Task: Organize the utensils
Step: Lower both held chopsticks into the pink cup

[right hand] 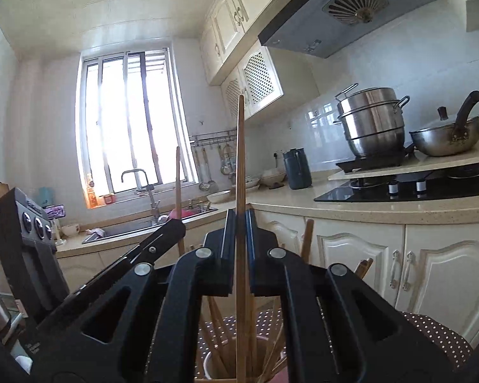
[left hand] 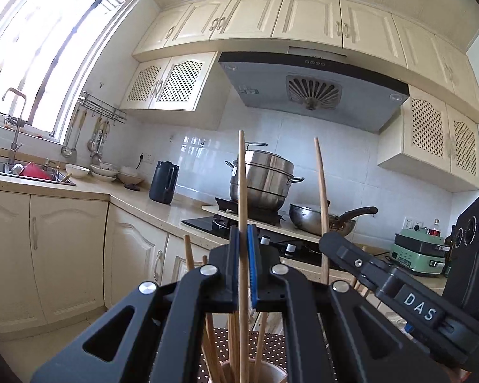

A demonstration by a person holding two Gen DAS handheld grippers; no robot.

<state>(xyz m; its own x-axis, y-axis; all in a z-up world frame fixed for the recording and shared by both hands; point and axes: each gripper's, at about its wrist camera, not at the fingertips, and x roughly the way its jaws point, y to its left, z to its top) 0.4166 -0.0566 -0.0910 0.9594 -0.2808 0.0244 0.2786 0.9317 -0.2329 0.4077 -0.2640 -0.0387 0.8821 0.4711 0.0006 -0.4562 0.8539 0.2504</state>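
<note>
Both jaws clenched: left gripper (left hand: pixel 243 249) and right gripper (right hand: pixel 239 239) each grasp a chopstick (left hand: pixel 241 175) upright over the cup (left hand: pixel 271 371). We lower straight, tips probably inside the rim.

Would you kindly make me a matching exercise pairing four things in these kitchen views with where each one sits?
Things:
1. steamer pot
2. faucet
3. dark kettle
4. wok

Places:
A. on the counter between the bowls and the stove
B. by the window, over the sink
C. on the stove, stacked in tiers
D. on the stove, long dark handle sticking out

Pairs: 1-C, 2-B, 3-A, 4-D
</note>
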